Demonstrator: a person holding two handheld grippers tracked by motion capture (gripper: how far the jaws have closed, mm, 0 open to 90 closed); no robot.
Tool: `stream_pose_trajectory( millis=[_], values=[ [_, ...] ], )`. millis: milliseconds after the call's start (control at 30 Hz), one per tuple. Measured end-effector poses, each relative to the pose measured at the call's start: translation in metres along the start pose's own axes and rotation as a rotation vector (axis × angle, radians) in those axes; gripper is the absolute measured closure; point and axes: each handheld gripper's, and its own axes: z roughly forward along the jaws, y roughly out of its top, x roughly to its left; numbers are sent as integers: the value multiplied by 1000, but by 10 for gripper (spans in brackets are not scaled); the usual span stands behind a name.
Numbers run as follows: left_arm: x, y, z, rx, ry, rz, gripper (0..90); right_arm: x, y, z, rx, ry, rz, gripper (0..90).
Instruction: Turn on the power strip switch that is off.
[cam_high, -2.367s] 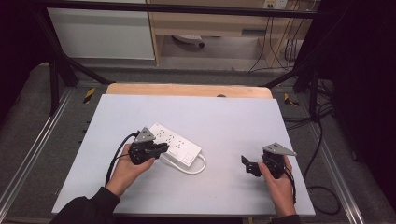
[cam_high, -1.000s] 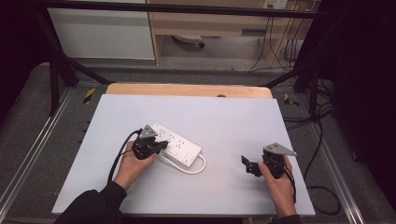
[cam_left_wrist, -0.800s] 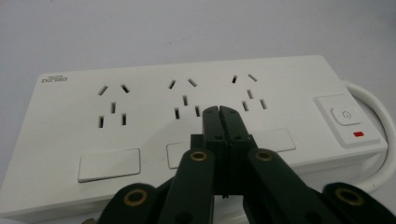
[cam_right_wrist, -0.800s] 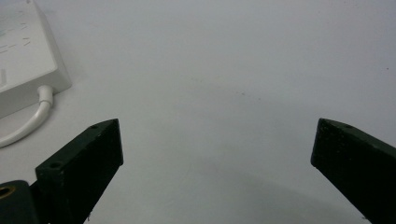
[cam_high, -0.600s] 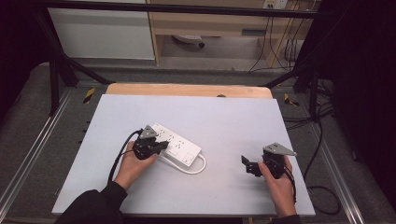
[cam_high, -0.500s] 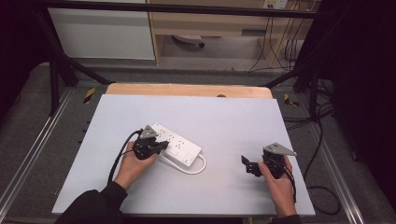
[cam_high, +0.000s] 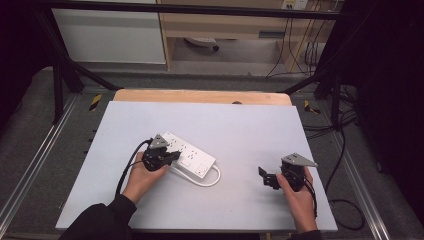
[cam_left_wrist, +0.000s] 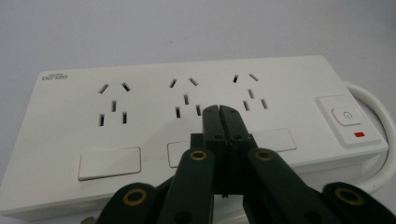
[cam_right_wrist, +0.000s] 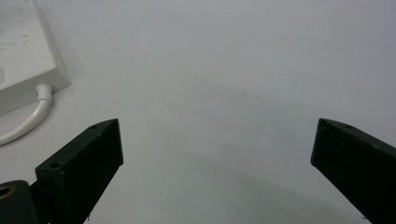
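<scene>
1. Black left gripper (cam_left_wrist: 219, 109), jaws pressed tight together, nothing held; tips low over middle of white power strip (cam_left_wrist: 187, 135).
2. Looks like a push job, maybe on the switch (cam_left_wrist: 344, 116) at strip's far right end. Keep jaws closed, go slow, press straight down.
3. Strip lies flat on grey table (cam_high: 250, 125), left of centre, w/ white cord (cam_high: 212, 176) looping out.
4. Right gripper (cam_high: 270, 177) wide open, well apart from strip. Keep it there, or steady strip if it slides.

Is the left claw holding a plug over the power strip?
No: in the left gripper view the left claw is shut with nothing between its jaws, poised above the white power strip.
</scene>
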Motion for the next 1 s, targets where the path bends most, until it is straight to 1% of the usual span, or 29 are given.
stream_pose_trajectory(
  millis=[300, 333, 367, 433, 500, 667, 733, 833, 1000],
  values=[
    [-1, 0, 1, 1, 0, 0, 900, 0, 0, 0, 0, 1, 0, 27],
    [-1, 0, 1, 18, -1, 1, 900, 0, 0, 0, 0, 1, -1, 27],
    [-1, -1, 2, 6, -13, -3, 900, 0, 0, 0, 1, 1, -1, 27],
    [-2, -1, 2, 10, -22, 5, 900, 0, 0, 0, 0, 0, -1, 27],
    [-4, -1, 3, 10, -18, 12, 900, 0, 0, 0, 0, 0, 0, 27],
    [-2, -1, 4, -2, -24, -11, 900, 0, 0, 0, -3, -1, -2, 27],
    [-3, -1, 4, -1, -18, 2, 900, -1, 0, 0, -4, -2, -2, 27],
    [-4, 0, 4, -1, -16, 8, 900, -1, 0, -1, -6, -2, -1, 27],
    [-5, 3, 2, -27, -22, 2, 900, -1, 0, -1, -5, 0, 1, 27]
  ],
)
